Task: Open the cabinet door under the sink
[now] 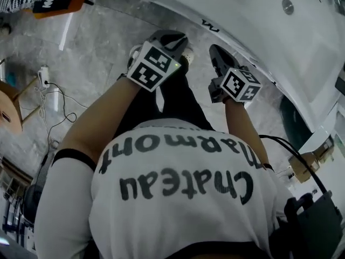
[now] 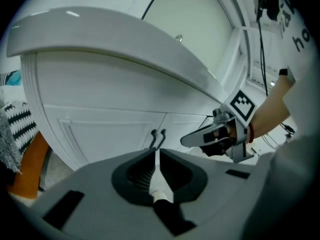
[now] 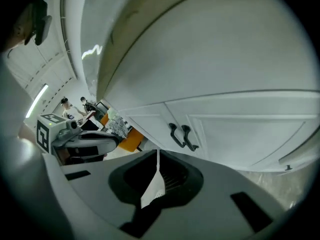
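Grey flr (image 1: 97, 53); cabinet doors (image 3: 240, 134) shut.

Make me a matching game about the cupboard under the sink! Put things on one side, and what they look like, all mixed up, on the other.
Things:
1. cabinet handles
2. cabinet doors
3. left claw
4. floor

How they look:
a. shut and empty
b. grey and marbled
c. black
d. white and closed

Pairs: 1-c, 2-d, 3-a, 4-b.
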Demonstrator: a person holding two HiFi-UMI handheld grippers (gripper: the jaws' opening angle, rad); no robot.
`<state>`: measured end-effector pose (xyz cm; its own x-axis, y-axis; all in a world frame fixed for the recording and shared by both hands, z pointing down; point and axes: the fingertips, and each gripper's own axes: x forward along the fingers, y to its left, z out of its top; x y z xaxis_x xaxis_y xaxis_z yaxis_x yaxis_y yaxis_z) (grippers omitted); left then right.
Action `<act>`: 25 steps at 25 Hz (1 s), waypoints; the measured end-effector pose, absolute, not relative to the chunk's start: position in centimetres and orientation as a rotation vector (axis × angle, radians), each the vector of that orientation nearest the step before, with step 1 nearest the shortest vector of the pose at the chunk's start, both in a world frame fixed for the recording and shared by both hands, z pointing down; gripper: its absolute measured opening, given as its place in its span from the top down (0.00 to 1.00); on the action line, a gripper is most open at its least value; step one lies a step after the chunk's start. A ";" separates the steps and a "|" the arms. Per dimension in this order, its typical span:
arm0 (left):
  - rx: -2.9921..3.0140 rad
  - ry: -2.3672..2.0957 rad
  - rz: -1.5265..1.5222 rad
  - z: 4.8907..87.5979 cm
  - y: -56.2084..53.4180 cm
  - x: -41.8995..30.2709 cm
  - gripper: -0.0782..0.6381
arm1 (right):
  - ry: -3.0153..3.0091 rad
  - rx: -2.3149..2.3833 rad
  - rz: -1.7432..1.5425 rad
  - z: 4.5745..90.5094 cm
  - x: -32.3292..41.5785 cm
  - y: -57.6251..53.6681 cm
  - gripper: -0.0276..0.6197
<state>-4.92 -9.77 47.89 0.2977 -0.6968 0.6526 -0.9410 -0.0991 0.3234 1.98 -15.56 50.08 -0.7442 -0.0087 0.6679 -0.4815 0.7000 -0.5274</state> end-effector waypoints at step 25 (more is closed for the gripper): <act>1.874 -1.362 0.670 58.3 -17.3 -1.8 0.75 | -2.312 0.346 0.866 57.5 -0.1 -19.5 0.76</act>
